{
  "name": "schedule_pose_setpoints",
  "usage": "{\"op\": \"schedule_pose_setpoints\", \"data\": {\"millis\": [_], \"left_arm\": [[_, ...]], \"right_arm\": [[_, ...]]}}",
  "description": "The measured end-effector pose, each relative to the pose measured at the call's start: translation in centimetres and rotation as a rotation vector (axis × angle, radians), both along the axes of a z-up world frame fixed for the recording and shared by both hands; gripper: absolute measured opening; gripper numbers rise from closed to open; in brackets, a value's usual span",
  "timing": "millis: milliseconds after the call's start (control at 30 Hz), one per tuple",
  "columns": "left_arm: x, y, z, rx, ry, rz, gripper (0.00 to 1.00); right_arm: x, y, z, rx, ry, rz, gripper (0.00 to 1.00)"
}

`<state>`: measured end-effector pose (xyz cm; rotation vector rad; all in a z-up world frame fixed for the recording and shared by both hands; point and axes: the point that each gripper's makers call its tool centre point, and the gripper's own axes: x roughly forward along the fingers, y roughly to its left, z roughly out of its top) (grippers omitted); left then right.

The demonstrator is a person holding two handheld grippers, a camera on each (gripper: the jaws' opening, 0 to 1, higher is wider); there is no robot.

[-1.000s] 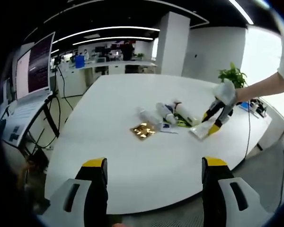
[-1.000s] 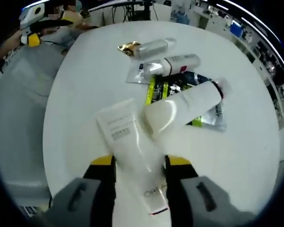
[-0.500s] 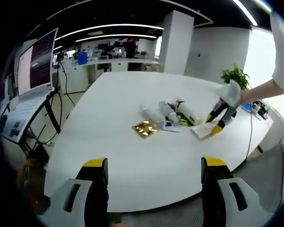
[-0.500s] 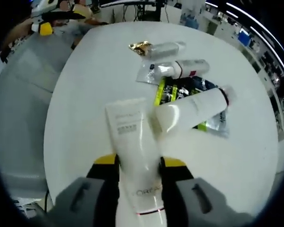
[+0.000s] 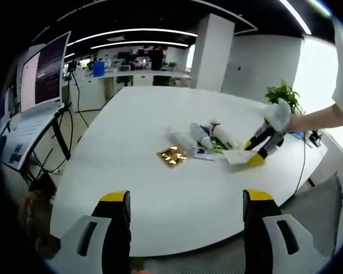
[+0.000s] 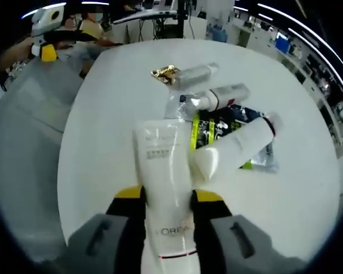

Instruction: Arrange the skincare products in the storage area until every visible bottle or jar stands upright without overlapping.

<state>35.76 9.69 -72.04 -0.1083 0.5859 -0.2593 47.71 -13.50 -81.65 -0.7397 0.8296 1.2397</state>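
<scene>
- White, glossy plastic: a squeeze tube (image 6: 164, 188) clamped between the right gripper (image 6: 167, 197) jaws, long axis running straight out along them toward 12 o'clock, flat crimped end farthest away, printed end down between the yellow-tipped jaws.
- Held above the white table (image 6: 103, 114), crimped end just short of the pile, so the right side clearly nearer the work.
- At 1 o'clock from that tube, a second white tube (image 6: 235, 147) lying flat, rounded end toward the gripper, long axis slanting toward 2 o'clock, resting across a dark sachet with yellow-green stripes (image 6: 212, 127).
- Beyond, toward 12, a slim white bottle with a dark band (image 6: 220, 96) lying on a clear packet, then a pale frosted bottle (image 6: 195, 74) on its side, a crumpled gold foil piece (image 6: 164, 72) touching its end.
- Nothing upright yet; likely next need is turning the held tube to stand on its cap, clear of the pile.
- Left gripper (image 5: 186, 220) jaws spread wide, holding nothing, well back near the table's edge; pile (image 5: 200, 140) off toward 12 to 1 o'clock.
</scene>
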Motion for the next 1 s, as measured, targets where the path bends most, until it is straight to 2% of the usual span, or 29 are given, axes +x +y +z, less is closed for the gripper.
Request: {"op": "schedule_pose_setpoints", "data": {"millis": [133,400,600,733,1000], "left_arm": [[0.0,0.2,0.1,-0.008,-0.004,0.007,0.78],[-0.1,-0.2,0.0,-0.009,0.007,-0.008,0.78],[-0.1,-0.5,0.1,-0.004,0.012,-0.024,0.78],[-0.1,-0.5,0.1,0.006,0.006,-0.033,0.78],[-0.2,-0.9,0.2,0.022,-0.002,-0.059,0.78]], "right_arm": [[-0.1,0.4,0.5,0.033,-0.01,-0.032,0.31],[-0.7,0.2,0.9,0.073,0.005,-0.097,0.31],[-1.2,0.8,1.8,0.138,0.025,-0.168,0.3],[-1.4,1.0,2.3,0.156,0.016,-0.192,0.3],[-1.6,1.0,4.6,0.236,-0.022,-0.27,0.3]]}}
